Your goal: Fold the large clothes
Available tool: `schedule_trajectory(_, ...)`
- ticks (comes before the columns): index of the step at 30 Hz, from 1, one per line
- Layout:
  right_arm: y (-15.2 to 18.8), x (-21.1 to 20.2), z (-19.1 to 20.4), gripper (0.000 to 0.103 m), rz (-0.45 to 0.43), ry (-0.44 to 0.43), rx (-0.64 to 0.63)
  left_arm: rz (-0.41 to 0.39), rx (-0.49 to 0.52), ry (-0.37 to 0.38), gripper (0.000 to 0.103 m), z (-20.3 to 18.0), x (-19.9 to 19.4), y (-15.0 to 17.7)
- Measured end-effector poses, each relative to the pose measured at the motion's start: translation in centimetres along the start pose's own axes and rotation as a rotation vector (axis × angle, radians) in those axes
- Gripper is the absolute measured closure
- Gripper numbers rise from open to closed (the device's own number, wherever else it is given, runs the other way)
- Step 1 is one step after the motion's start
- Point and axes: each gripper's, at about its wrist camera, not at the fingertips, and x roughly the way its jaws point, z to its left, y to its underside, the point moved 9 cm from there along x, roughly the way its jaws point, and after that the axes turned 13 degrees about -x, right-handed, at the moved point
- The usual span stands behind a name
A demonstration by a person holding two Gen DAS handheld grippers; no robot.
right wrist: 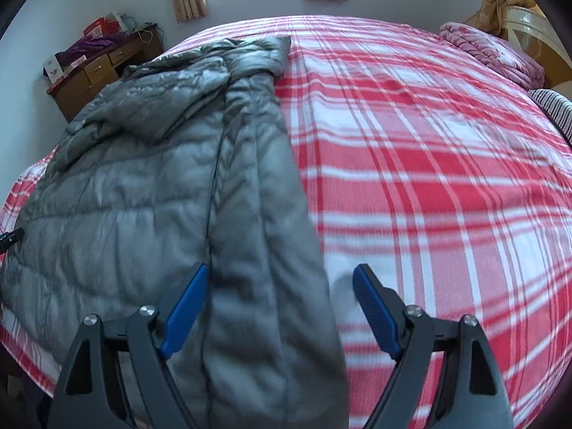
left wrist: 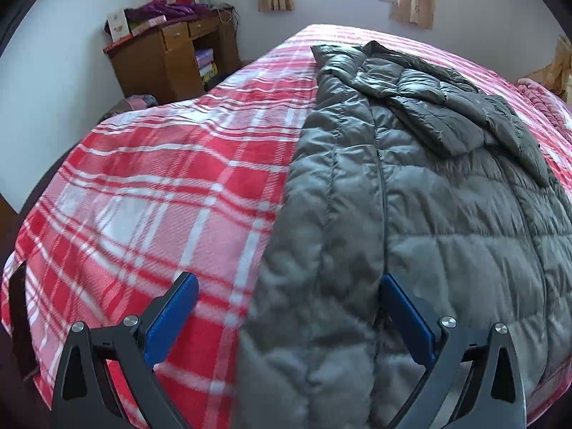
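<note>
With left tongs (left wrist: 287, 295) and right tongs (right wrist: 280, 286) both open, we should grip the coat (left wrist: 411, 196) hem evenly at its two side edges.

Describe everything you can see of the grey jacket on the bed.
The jacket is a grey quilted puffer of shiny, padded-looking fabric with a dark centre zip. It lies flat and lengthwise on the plaid blanket, one sleeve folded across its chest, collar end towards the window. Open grippers hover over its near hem corners; contact is unclear.
</note>
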Motion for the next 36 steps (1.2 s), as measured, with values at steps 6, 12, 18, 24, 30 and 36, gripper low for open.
schedule_trajectory(6,2.3,-1.5,0.9,0.02,-0.025,-0.005,0.0,-0.011,-0.009,-0.016,0.001,1.7,-1.0,1.5)
schedule_trajectory(12,3.7,-2.3,1.8,0.036,-0.038,-0.02,0.002,-0.034,0.021,0.004,0.002,1.3,-2.2,2.8)
schedule_trajectory(18,4.5,-3.1,3.6,0.084,-0.061,-0.131,0.023,0.013,0.069,0.105,0.088,-0.8,-2.8,4.0)
schedule_trajectory(24,3.8,-5.7,3.6,0.092,-0.131,-0.161,0.053,-0.038,0.0,0.25,0.099,-0.2,-6.9,2.5)
schedule_trajectory(30,1.9,-12.1,2.8,0.094,-0.258,-0.201,0.071,-0.154,-0.064,0.487,0.1,-0.1,-16.9,-1.2)
schedule_trajectory(36,-2.2,-22.8,1.0,0.094,-0.487,-0.212,0.081,-0.269,-0.077,0.617,0.1,-0.9,-23.8,-6.3)
